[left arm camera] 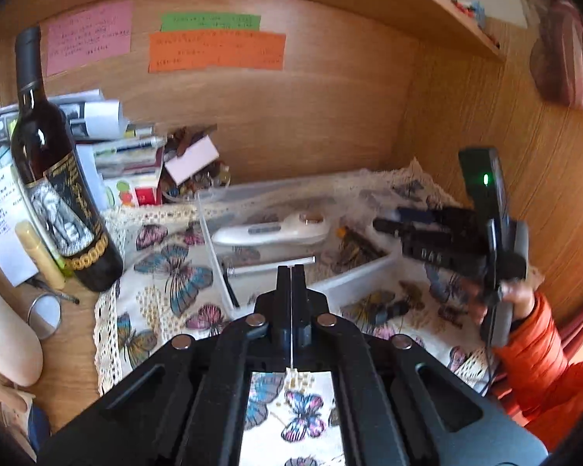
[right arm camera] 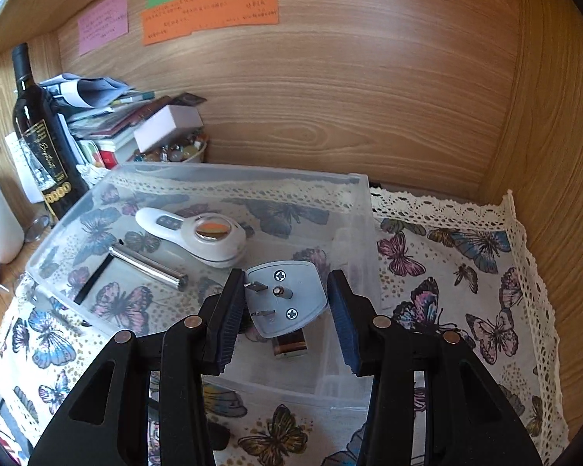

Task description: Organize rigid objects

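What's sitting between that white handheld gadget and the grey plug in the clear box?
A shiny metal cylinder lies partly between the white gadget and plug, right wrist view.

Only "DAS" reads, on the right tongs [left arm camera: 427, 248]; notes illegible.

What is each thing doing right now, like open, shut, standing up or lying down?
right gripper: open, fingers either side of the plug
left gripper: shut, holding nothing
grey plug: over the bin, prongs facing the camera
clear plastic bin: open, no lid
white handheld device: lying in the bin
metal cylinder: lying in the bin
wine bottle: upright, capped
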Available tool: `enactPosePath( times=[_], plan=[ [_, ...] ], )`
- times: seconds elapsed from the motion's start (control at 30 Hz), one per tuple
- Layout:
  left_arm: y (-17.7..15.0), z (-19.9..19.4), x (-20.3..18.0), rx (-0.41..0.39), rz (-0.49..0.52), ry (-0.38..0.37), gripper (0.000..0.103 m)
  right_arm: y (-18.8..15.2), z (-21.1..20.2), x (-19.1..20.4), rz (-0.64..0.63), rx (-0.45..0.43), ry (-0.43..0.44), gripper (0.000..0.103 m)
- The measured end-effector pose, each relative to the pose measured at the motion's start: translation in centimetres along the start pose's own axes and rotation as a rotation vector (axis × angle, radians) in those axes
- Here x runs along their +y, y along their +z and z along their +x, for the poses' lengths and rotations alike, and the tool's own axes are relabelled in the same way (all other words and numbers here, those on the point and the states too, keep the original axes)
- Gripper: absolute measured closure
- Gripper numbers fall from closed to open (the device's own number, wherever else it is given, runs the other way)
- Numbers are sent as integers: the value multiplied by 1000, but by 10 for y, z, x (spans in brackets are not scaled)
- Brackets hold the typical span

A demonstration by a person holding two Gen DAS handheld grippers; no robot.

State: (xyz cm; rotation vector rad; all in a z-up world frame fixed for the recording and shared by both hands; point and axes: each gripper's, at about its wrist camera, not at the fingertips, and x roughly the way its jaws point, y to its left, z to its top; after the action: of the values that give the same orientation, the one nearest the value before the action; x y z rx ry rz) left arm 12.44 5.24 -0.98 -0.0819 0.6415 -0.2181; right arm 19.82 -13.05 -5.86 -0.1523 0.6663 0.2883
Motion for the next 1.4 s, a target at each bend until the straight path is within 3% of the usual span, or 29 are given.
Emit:
enactPosePath(
  times=[0.2,0.3,0.43,0.57,0.67,0.7,1.0,1.17,1.3,1.4],
  plan=[
    [19,3,0,-27,5,1,103,0,-3,2,-14,-2,7,63],
    [11,12,0,6,15,14,103,-1,-7,3,-19,-5,20,62],
    [-6,25,7,80,4,27,101,-4,-18,6,-26,-31,41,52],
    [-26,33,13,140,8,25,84,-7,-29,11,-36,-50,62,51],
    [-40,36,12,168,41,45,52,-12,-38,15,-41,-60,80,48],
    [-45,39,13,175,47,57,50,-15,-41,15,-42,-62,86,46],
    [-78,79,36,344,50,95,51,-41,-54,24,-70,-31,120,40],
    [-76,85,33,331,86,82,52,-53,-45,30,-77,20,131,40],
    [-75,89,26,316,111,60,69,-60,-35,33,-69,59,141,40],
    [-72,92,22,317,107,54,72,-62,-29,34,-68,82,155,40]
  ],
)
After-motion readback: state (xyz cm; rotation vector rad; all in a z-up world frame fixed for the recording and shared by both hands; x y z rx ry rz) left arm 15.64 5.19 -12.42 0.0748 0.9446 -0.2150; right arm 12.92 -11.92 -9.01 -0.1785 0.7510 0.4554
